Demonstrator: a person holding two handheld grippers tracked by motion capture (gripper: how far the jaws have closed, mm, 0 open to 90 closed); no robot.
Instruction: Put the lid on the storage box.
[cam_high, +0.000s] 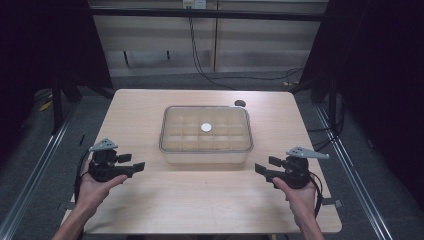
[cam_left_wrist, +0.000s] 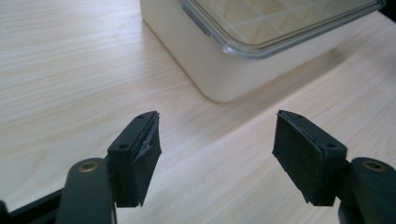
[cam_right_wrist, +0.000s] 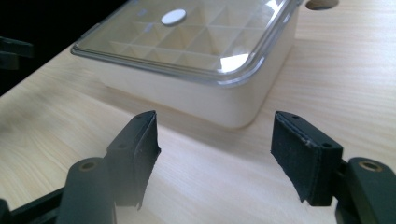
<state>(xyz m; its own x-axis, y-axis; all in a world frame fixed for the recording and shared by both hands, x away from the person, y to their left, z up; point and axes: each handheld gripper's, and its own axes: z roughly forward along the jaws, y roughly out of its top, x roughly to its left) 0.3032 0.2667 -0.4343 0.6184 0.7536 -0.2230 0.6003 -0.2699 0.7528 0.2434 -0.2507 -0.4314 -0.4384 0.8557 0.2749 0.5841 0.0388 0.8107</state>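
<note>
Clear-lidded divided container (cam_high: 206, 134) sits untouched; left gripper (cam_high: 134, 163) and right gripper (cam_high: 264, 167), wide open and empty, flank it, likely approaching to grasp.

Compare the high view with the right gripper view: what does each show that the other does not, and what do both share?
The high view alone takes in both hands, the left gripper and right gripper, open, either side of the box. The right gripper view alone gives a close look at its own black pads, nothing between them. Both show the lidded box, the white disc and the table hole.
</note>
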